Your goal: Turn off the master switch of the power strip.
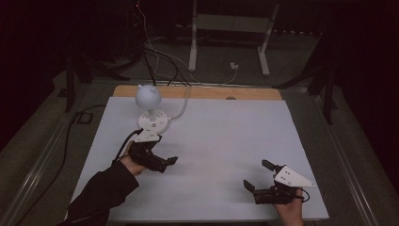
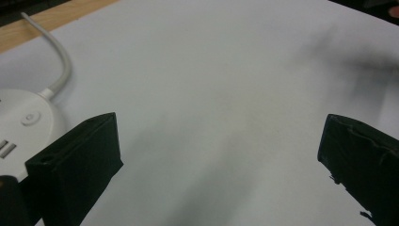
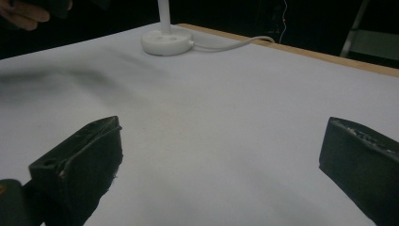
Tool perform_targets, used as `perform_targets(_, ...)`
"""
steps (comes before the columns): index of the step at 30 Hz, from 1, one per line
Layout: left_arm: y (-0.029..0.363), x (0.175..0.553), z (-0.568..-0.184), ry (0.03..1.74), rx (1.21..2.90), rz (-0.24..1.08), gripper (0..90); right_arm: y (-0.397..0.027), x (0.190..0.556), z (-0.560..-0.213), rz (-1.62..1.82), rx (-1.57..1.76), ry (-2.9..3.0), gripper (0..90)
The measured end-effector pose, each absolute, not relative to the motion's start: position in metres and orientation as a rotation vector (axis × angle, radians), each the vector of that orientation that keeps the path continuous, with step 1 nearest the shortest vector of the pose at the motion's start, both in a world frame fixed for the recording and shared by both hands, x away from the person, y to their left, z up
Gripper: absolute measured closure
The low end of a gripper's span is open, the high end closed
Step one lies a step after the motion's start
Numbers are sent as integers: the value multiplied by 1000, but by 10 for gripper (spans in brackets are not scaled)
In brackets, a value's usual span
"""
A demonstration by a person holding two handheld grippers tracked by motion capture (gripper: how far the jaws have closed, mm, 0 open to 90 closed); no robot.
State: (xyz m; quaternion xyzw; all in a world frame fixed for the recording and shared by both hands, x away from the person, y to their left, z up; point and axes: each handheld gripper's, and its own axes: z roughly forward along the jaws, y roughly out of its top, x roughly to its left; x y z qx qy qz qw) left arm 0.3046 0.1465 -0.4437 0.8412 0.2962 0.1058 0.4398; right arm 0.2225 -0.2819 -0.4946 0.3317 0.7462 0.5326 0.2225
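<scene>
On the white bench (image 1: 226, 141) you held the left gripper (image 1: 162, 161) beside the lamp base (image 1: 153, 121), both grippers' fingers wide apart and empty; right gripper (image 1: 258, 176) idle, so a slow, square approach likely suited.

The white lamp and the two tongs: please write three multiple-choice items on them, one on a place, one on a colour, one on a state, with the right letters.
1. Where on the table does the lamp stand?
A. far left part
B. near right corner
C. centre

2. What colour is the lamp's cable?
A. red
B. white
C. yellow

3. How do the jaws of the right tongs stand?
A. shut on the lamp
B. shut on the cable
C. apart, with nothing between

Answers:
1 A: the high view shows its round base toward the far left, just beyond the left tongs.
2 B: it runs white from the base toward the table's far edge.
3 C: the right gripper view shows bare table between the two black jaws.
</scene>
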Motion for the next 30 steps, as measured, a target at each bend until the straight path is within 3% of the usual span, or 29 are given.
perform_targets(30, 196, 254, -488, 744, 2155, 226, 5, -281, 222, -496, 1468, 925, 2072, 0)
